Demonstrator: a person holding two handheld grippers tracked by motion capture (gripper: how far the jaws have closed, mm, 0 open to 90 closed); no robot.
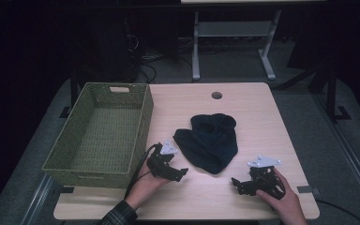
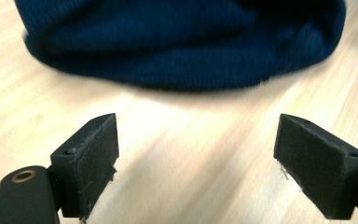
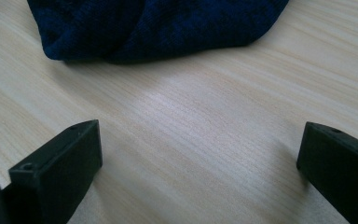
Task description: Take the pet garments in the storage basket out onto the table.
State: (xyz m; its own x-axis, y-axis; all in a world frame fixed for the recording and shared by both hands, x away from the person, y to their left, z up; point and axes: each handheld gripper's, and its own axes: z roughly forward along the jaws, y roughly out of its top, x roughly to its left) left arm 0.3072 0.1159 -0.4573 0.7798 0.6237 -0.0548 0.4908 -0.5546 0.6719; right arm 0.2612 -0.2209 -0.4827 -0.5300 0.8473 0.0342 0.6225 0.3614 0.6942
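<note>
A pale wooden table (image 1: 262,122) stands in a dim room, with dark floor and a metal frame behind it, and a green woven basket (image 1: 101,131) sits empty on its left side. In the middle of the table lies a dark blue knitted garment (image 1: 209,140), crumpled into a rough heap, well apart from the basket's near wall but not far from its right rim. The left gripper (image 1: 176,172) rests low just beside the garment's near left edge, and the left gripper view shows its jaws spread wide with bare wood between them and the cloth (image 2: 182,42) right ahead. The right gripper (image 1: 240,184) sits near the garment's near right corner, a little farther off, and its jaws too stand wide apart and hold nothing, with the cloth (image 3: 158,28) beyond them. The work in hand looks like picking up the garment, probably to fold it or drop it in the basket. To do that well, each gripper should slide forward flat along the wood until one pad goes under a fold and the other over it, taking a thick bunch of knit and not a single thin layer, which could slip. Grips on opposite edges would keep the cloth from sagging or dragging when lifted.
</note>
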